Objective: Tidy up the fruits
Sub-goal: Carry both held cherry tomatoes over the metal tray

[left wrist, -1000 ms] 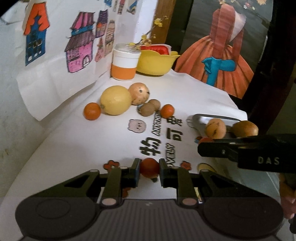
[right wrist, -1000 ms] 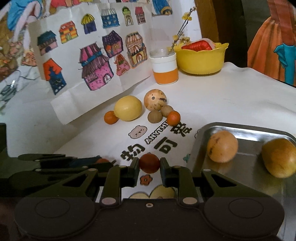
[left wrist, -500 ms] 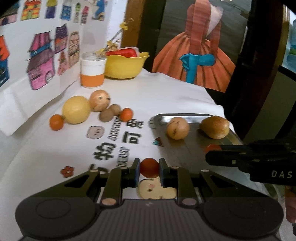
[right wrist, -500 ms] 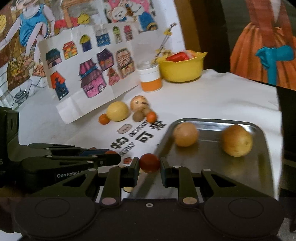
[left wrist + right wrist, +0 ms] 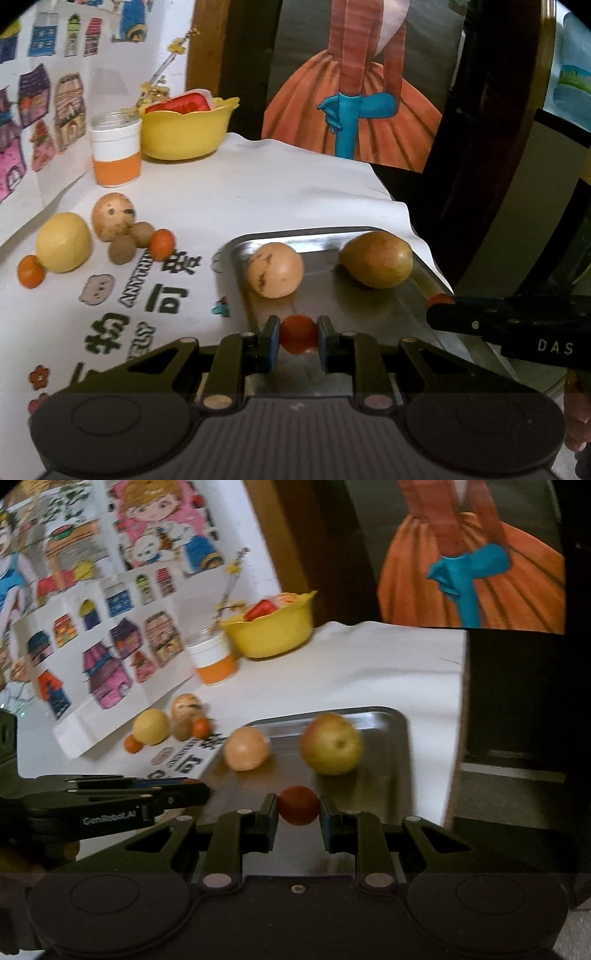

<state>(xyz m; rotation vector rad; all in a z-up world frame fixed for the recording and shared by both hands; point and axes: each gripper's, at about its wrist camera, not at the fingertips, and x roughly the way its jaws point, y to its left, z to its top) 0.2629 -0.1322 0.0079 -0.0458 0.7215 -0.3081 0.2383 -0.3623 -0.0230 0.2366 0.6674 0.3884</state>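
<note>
A small red-orange fruit is clamped in the left gripper and another in the right gripper, both carried from the cloth to over the metal tray, unreleased. Two large fruits are already trayed; six fruits are left on the cloth beyond.

Two fruits sit in the tray; loose fruit pile left of it, bowl behind.
</note>
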